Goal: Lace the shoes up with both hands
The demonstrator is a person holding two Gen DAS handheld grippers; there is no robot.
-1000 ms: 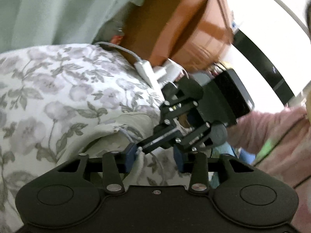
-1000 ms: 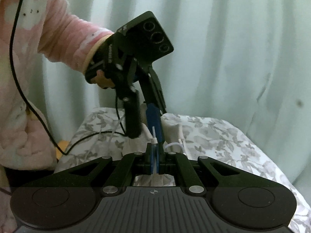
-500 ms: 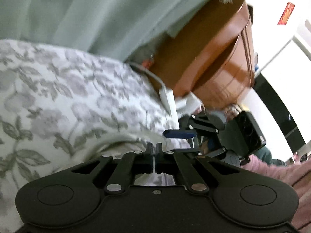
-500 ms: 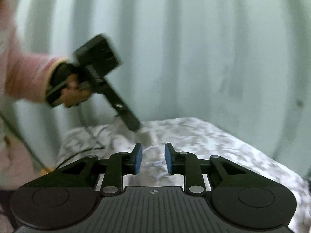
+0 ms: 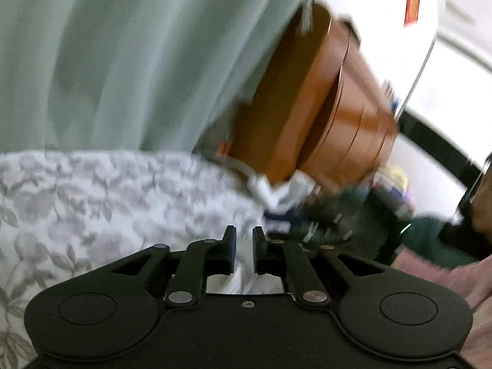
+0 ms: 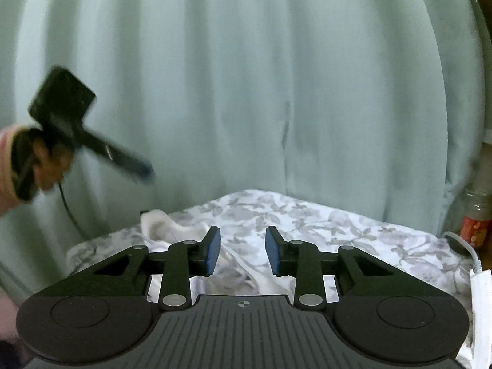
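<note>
We see the white shoe (image 6: 160, 224) lying on the flower-patterned bedspread (image 6: 323, 224), toward its left edge in the right wrist view. Only the open collar and part of the upper show; the rest is hidden behind the right gripper (image 6: 243, 250), so we cannot tell its long axis or which way the toe points. A pale strand, perhaps the shoelace (image 6: 243, 266), runs across the cloth beneath that gripper, too blurred to be sure.

The right gripper's jaws have just been opening; they stand clearly apart with nothing between the blue pads, only bedspread beyond. The left gripper (image 5: 244, 246) shows a narrow slot between its fingers after opening a little, and we see nothing gripped there. In the right wrist view the left gripper appears blurred at the left, raised above the bed and tilted down toward the shoe, in a hand (image 6: 40, 166) with a pink cuff.

Around the bed: a pale green curtain (image 6: 246, 77) behind, a brown wooden cabinet (image 5: 323, 107) at the far corner in the left wrist view, a bottle with a red label (image 6: 475, 215) at the right edge, and a white cable with plug (image 6: 479, 279). A red sticker (image 5: 413, 4) sits on the white surface above; its writing, like the bottle's, cannot be read.
</note>
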